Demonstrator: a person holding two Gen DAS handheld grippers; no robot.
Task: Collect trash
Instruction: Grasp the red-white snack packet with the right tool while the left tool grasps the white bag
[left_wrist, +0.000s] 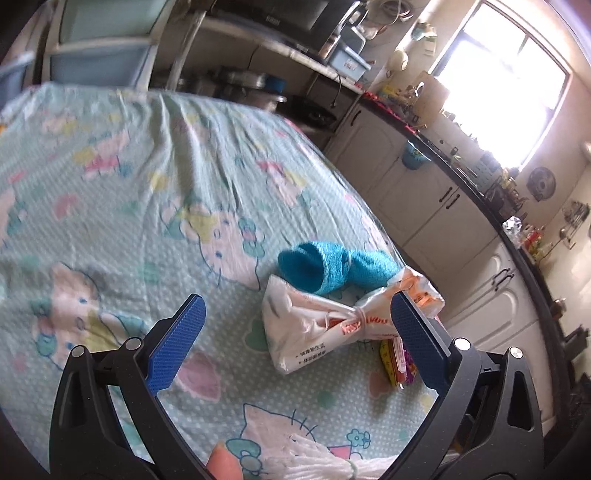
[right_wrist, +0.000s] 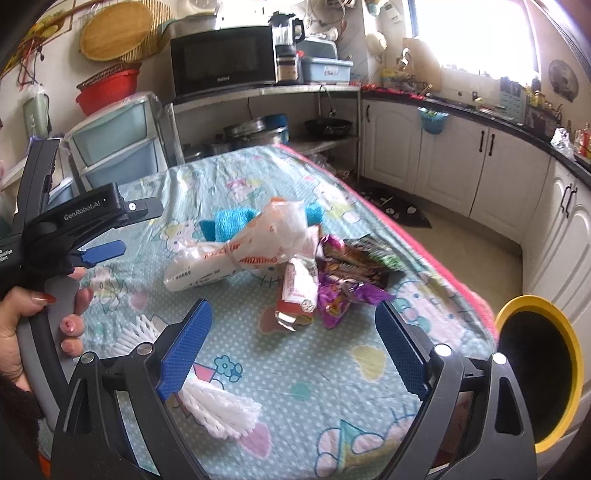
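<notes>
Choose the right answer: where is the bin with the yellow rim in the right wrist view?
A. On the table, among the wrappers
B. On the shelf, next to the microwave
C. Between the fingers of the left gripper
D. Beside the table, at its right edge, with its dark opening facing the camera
D: the bin shows at the lower right, off the table edge, with nothing visible in its dark mouth.

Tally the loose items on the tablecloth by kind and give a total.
Knotted plastic bag: 1
Blue knitted piece: 1
White foam net sleeves: 2
Snack wrappers, overlapping, at least: 3
Total: at least 7
</notes>
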